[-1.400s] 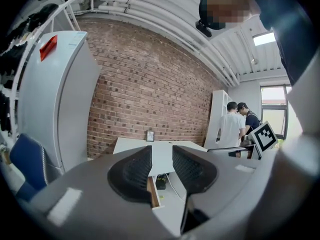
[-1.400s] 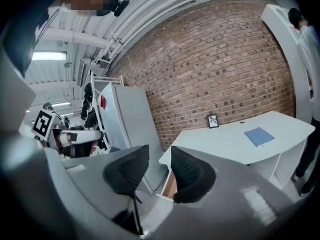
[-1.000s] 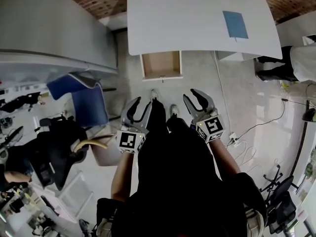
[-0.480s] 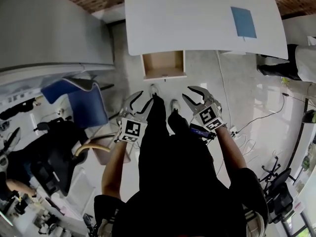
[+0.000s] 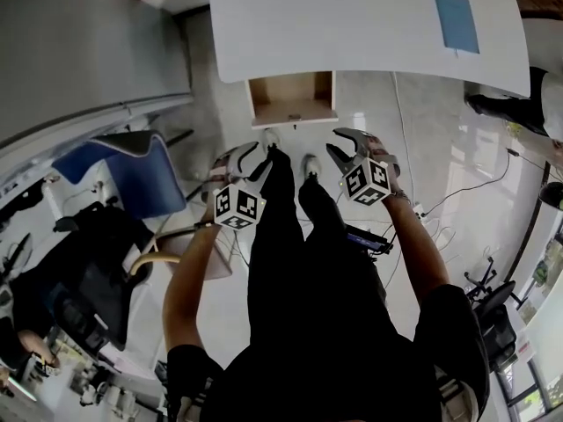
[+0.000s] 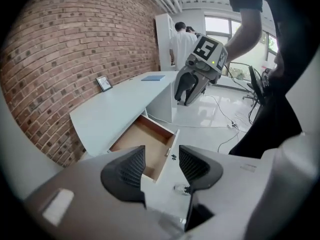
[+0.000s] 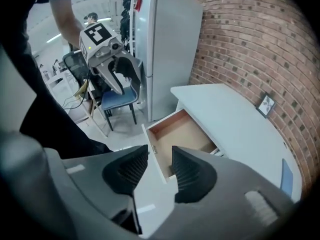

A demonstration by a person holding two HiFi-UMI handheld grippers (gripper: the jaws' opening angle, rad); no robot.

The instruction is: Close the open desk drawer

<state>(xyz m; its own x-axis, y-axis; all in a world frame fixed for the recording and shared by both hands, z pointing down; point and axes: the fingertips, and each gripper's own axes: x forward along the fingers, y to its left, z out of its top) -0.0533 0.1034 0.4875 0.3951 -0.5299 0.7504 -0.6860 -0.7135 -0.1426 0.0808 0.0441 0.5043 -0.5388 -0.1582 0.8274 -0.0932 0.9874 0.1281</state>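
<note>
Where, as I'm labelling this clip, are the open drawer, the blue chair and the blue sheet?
drawer (image 5: 292,97), head view, its wooden bottom.
blue chair (image 5: 145,187), head view, its blue upholstery.
blue sheet (image 5: 456,20), head view, its middle.

Floor (image 5: 369,121) before open drawer (image 5: 292,98) free; blue chair (image 5: 132,172) crowds left side

Looks like office, maybe shared studio space. Long white worktop (image 5: 352,25) against bare brick wall (image 6: 65,49), small framed picture (image 6: 104,83) on it. Rolling office chair (image 5: 490,319), blue chair (image 5: 141,178), tall white cabinet (image 7: 167,44), cables (image 6: 226,116) across glossy pale floor, big windows (image 6: 220,26) at far end.
</note>
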